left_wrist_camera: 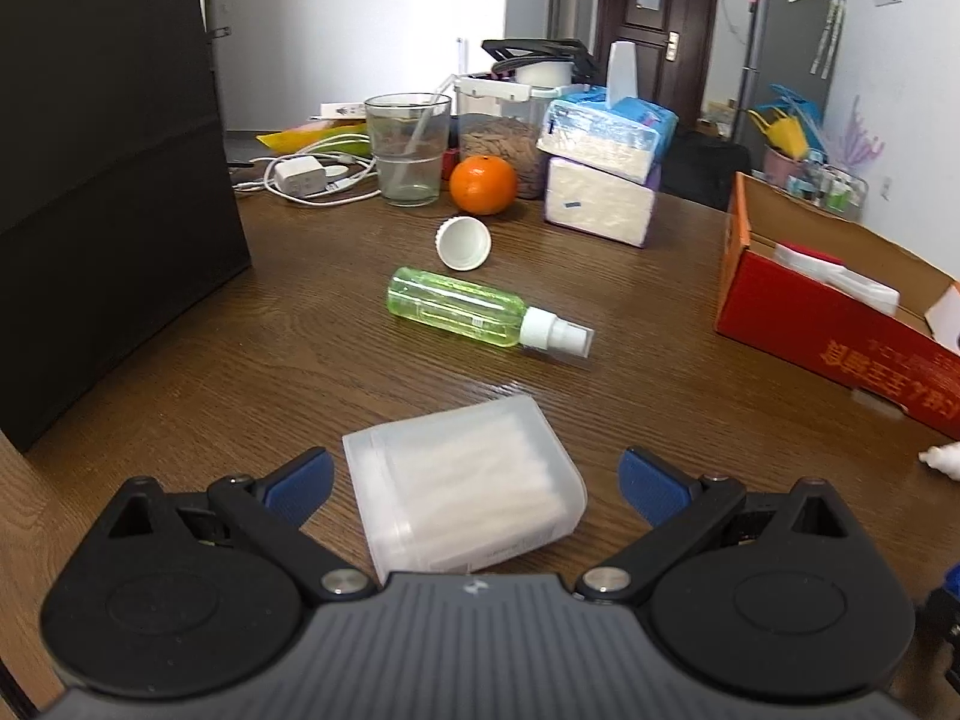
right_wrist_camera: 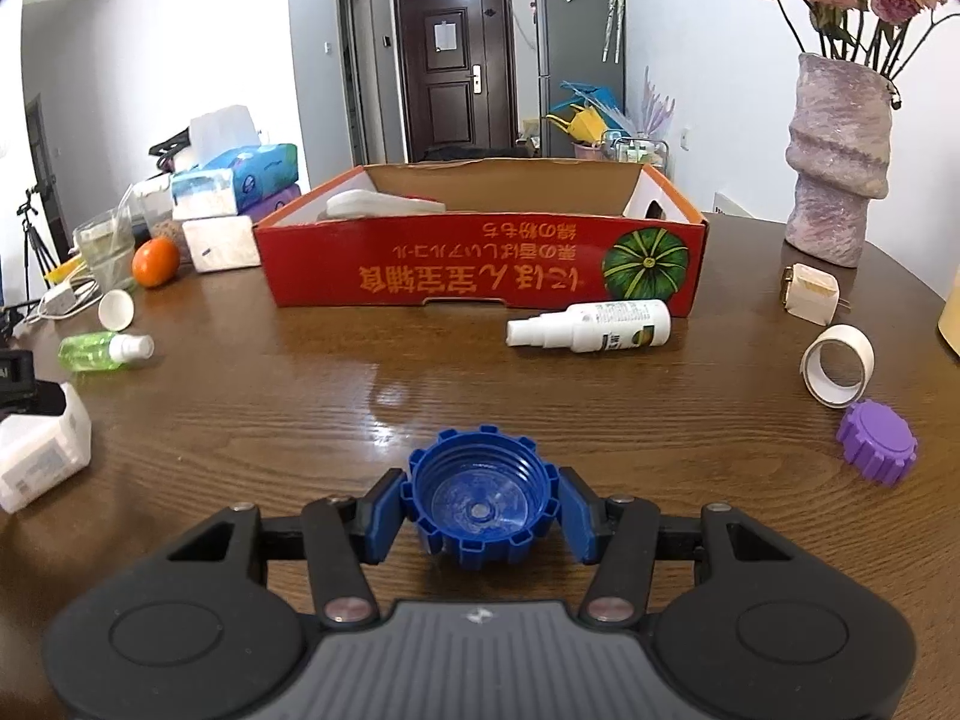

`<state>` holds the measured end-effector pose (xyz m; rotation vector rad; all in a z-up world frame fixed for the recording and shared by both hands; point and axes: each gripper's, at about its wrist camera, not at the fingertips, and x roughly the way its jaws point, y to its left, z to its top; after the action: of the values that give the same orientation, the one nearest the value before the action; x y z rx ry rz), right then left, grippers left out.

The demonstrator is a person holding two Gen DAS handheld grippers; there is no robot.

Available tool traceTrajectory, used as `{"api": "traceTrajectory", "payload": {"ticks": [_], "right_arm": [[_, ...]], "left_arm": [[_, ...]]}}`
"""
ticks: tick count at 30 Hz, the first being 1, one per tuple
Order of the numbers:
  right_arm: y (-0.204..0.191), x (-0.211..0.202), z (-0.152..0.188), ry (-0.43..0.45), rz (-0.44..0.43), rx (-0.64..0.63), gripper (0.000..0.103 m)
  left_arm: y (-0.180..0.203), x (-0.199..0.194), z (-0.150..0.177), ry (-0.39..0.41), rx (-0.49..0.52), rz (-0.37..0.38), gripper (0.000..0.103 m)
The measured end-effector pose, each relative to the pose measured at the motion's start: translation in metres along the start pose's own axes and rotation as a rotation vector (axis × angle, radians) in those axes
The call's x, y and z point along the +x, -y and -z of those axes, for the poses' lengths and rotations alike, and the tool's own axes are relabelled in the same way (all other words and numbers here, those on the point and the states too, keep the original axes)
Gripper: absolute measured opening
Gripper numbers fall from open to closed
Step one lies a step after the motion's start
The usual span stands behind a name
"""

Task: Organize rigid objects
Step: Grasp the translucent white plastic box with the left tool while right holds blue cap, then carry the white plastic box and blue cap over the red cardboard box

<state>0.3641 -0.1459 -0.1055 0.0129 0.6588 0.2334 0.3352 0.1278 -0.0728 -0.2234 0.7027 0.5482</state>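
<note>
My left gripper is open, its blue pads on either side of a translucent cotton swab box lying on the brown table, not touching it. A green spray bottle and a white cap lie beyond. My right gripper is shut on a blue ridged cap, open side up, just above the table. A red cardboard box stands ahead of it with a white item inside. A white spray bottle, a tape roll and a purple cap lie near.
An orange, a glass, tissue packs and a charger with cables crowd the far side. A black cabinet stands at left. A vase with flowers and a small wooden block are at right.
</note>
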Motion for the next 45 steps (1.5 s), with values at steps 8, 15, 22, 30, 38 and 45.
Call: {"api": "traceTrajectory", "payload": {"ticks": [8, 15, 22, 30, 38, 45], "right_arm": [[0.006, 0.0, -0.001, 0.011, 0.013, 0.024, 0.053], [0.006, 0.002, 0.001, 0.013, 0.026, 0.026, 0.053], [0.005, 0.0, 0.002, 0.022, 0.044, 0.024, 0.053], [0.008, -0.001, 0.002, 0.035, 0.057, 0.031, 0.053], [0.009, -0.005, 0.003, 0.055, 0.061, 0.035, 0.053], [0.009, -0.009, 0.003, 0.072, 0.057, 0.032, 0.053]], "left_arm": [[0.012, 0.017, -0.002, -0.024, -0.014, -0.068, 0.103], [0.005, 0.029, -0.002, -0.058, -0.051, -0.104, 0.103], [0.004, 0.034, 0.0, -0.083, -0.04, -0.082, 0.089], [0.01, 0.028, 0.007, -0.05, 0.034, -0.037, 0.084], [0.017, 0.012, 0.012, 0.012, 0.084, 0.039, 0.084], [0.03, -0.009, 0.02, 0.077, 0.147, 0.101, 0.084]]}}
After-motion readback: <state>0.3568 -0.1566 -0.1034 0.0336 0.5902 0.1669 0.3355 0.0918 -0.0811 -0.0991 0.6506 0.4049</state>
